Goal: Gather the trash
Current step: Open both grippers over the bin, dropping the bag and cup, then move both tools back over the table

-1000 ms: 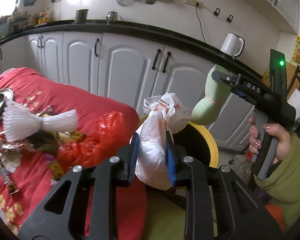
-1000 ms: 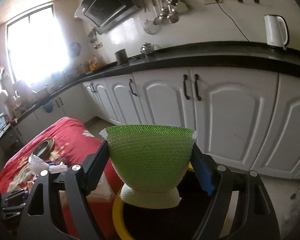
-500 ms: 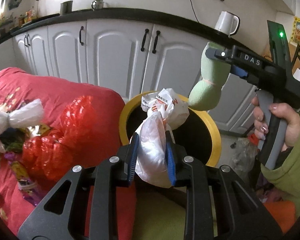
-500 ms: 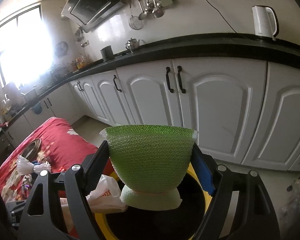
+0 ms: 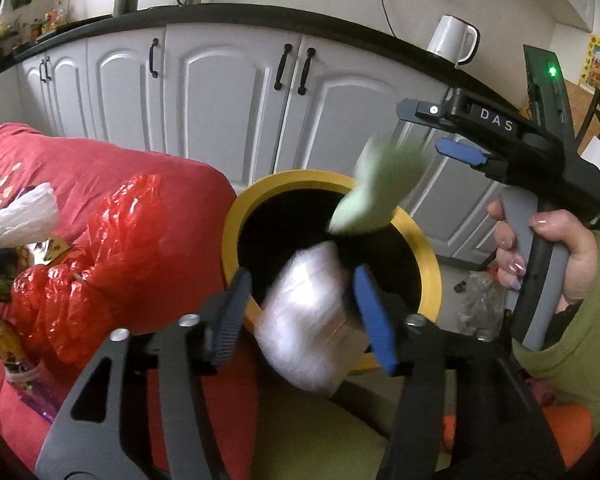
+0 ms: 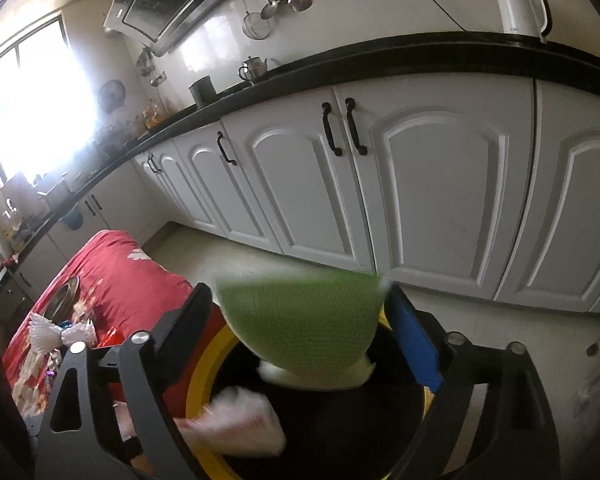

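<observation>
Step in hand: the drop, both pieces going into the bin at once.

Far left, on the bed w/ the red cover, trash not yet collected: a white paper fan-shape, a crumpled red plastic bag and small wrappers by the left edge. These look like the next pickups.

Left tool: its jaws have just been opening and now stand spread. The white plastic bag is between them but blurred, apparently slipping free over the near rim of the yellow bin. The pads don't look to be pressing on it.

Right tool: jaws have just been opening too, wide now. The green foam net is blurred and tilted, dropping out between the fingers above the bin's dark mouth. In the left view it hangs over the far rim, clear of the tool.

Next: prob. check both pieces land inside, since the bag is close to the near rim and could catch or spill out. Then lift both tools clear and swing left to the bed.

In the way: little. Bin sits just beside the bed edge; white cupboards behind, well apart. Kettle up on the tabletop, no concern.
</observation>
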Tool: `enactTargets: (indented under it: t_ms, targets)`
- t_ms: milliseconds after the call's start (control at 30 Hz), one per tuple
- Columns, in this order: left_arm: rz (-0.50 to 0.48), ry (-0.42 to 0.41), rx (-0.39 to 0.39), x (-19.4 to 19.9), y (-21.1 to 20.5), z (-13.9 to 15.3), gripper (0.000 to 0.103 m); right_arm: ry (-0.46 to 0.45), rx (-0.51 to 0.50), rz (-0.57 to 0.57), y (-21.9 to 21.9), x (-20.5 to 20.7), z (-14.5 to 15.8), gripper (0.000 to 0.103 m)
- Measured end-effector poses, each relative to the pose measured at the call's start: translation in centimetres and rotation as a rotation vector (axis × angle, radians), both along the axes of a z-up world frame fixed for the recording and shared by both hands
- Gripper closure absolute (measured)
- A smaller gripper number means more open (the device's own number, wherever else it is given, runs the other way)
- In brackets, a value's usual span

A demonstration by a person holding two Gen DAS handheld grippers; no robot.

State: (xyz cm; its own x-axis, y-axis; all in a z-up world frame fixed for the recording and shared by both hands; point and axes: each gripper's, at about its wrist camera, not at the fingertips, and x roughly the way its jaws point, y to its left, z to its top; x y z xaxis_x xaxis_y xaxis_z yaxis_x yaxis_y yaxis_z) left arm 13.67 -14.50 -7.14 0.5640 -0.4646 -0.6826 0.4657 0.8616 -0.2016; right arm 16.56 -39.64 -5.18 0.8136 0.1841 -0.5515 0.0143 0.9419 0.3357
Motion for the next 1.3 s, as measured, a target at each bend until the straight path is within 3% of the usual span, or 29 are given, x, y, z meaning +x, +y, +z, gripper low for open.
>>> enactTargets:
  t_ms: [333,467,867,1300]
  targets:
    - [0.074,-0.04,-0.03,-0.6,2.1,1.3,0.02,-0.017,-0.002,0.008,0.3,-0.3,0.6,0.014]
    - [0.133,-0.07,-0.04,-0.9,3.7,2.1,0.014,-0.04,-0.016,0.042,1.4,-0.8,1.4,0.014]
    - [0.315,-0.191,-0.06,-2.6,9.8,4.9,0.012,-0.128,-0.04,0.204,7.0,-3.0,5.0,0.012]
    - [0.52,-0.235,-0.111,-3.4,17.5,6.7,0.012,-0.143,-0.077,0.369,13.3,-5.0,5.9,0.01]
